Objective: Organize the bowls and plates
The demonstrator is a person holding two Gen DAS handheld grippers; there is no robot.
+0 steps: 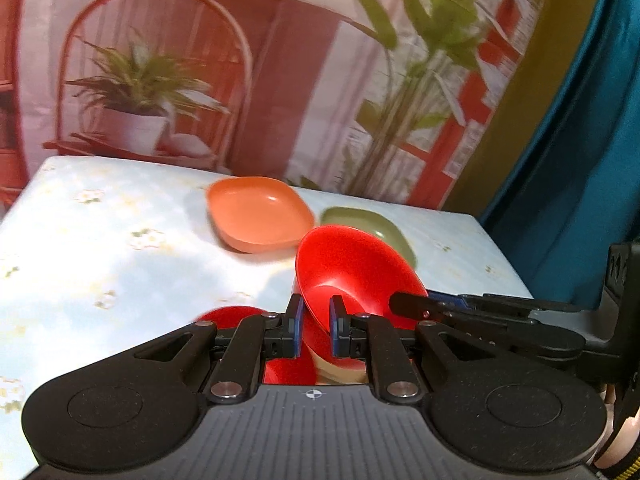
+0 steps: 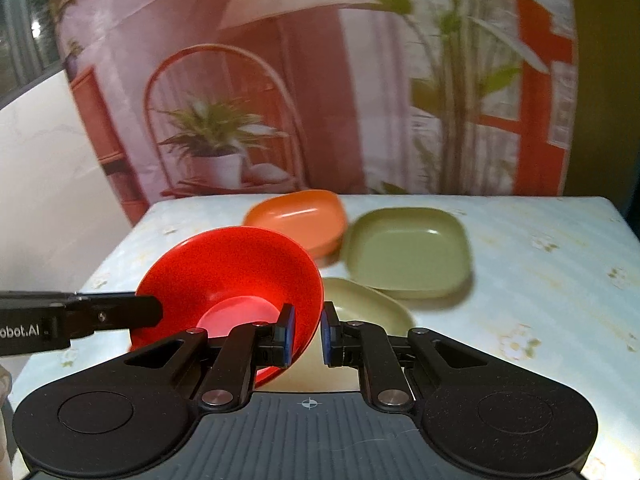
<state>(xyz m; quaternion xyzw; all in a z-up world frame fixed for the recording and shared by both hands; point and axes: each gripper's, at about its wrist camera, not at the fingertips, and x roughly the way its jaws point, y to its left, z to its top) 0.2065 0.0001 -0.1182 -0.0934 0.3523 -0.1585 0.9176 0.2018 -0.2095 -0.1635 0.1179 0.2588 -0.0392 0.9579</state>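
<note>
At the lower left of the left wrist view, a second red bowl (image 1: 236, 316) sat on the worktop (image 1: 100, 240), partly hidden by the tool body. At lower centre, the left tool (image 1: 315, 330) pinched the near wall of the red bowl (image 1: 352, 276), which was raised off the worktop and tilted steeply, its opening facing the upper left. The hold covered only a narrow strip of smooth rim, so the bowl could probably pivot or slip out if the wrist rolled further. In the right wrist view, the right tool (image 2: 306, 334) straddled the opposite rim at lower centre; whether its pads were pressed on the wall or merely around it cannot be told. If both tools gripped and pulled in different directions, the bowl would likely twist free of one. A cream plate (image 2: 368, 304) lay directly beyond and below the held bowl, with the orange plate (image 2: 300, 216) and the green plate (image 2: 408, 252) at upper centre and right, touching or overlapping. A dropped bowl would probably strike these and push them towards the far edge.
</note>
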